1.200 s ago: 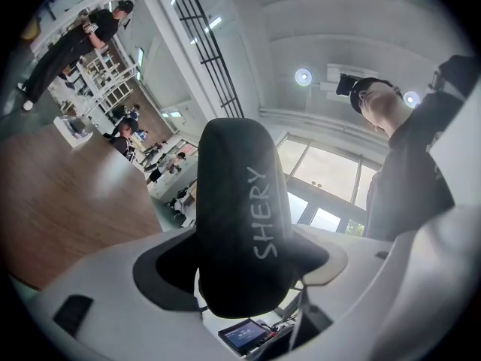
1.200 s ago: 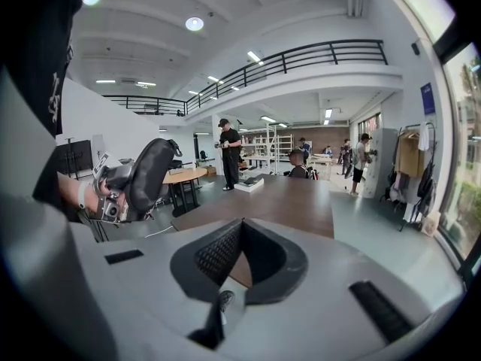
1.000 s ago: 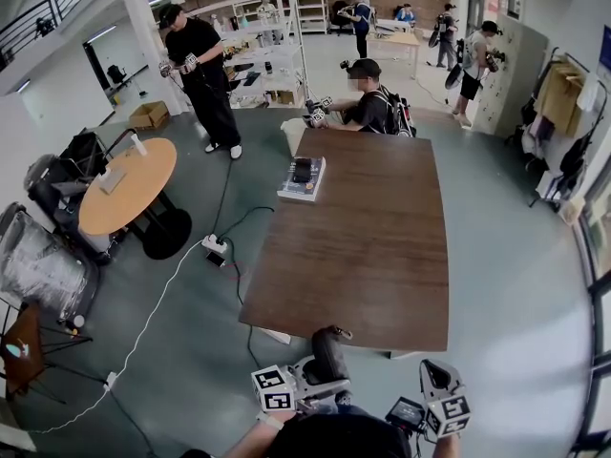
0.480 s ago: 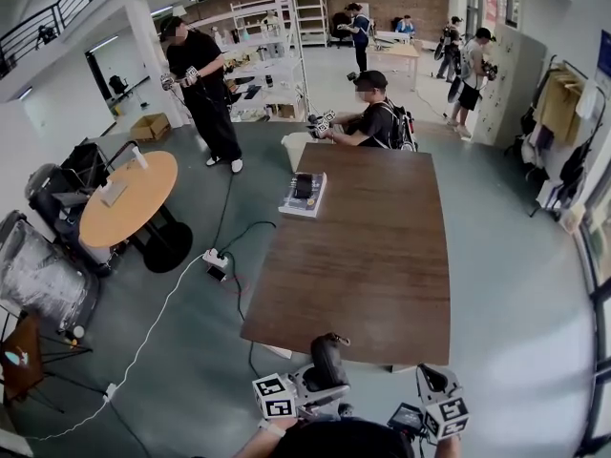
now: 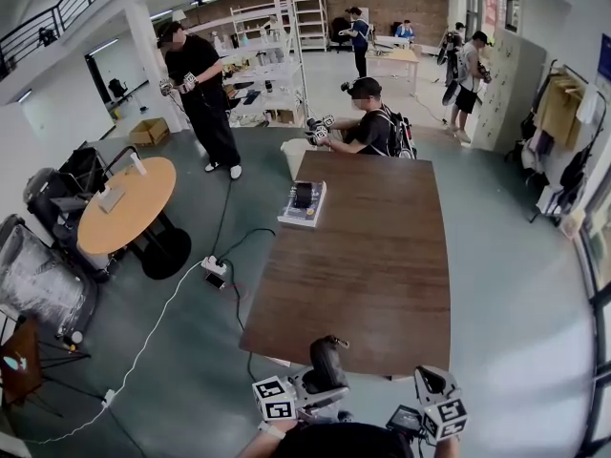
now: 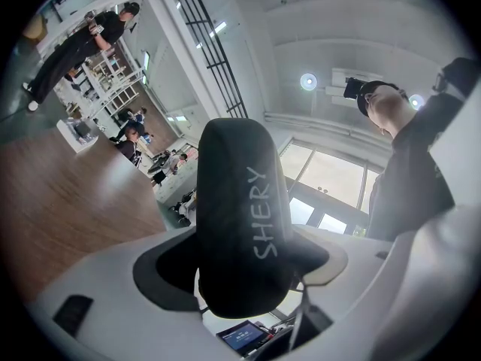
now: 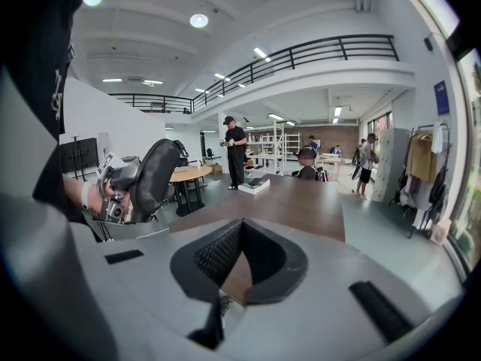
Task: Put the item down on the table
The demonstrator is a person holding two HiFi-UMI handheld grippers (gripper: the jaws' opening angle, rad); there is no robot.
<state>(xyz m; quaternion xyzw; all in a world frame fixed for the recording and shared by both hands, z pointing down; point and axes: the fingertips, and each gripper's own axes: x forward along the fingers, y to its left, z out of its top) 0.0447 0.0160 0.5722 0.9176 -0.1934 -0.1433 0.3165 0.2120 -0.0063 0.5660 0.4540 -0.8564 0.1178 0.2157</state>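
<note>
A black oblong case with white lettering stands upright between the jaws of my left gripper, which is shut on it. In the head view the case hangs just before the near edge of the brown table, with the left gripper below it. From the right gripper view the case shows at the left, off the table. My right gripper has its pads meeting at the tips with nothing between them; in the head view the right gripper sits low right, short of the table.
A white box with a dark object on top lies at the table's far left corner. A person with grippers stands at the far end. A round orange table and a power strip with cables are at the left.
The head view has shifted slightly. Both grippers stay near the table's near edge, and the left one keeps hold of the case.
</note>
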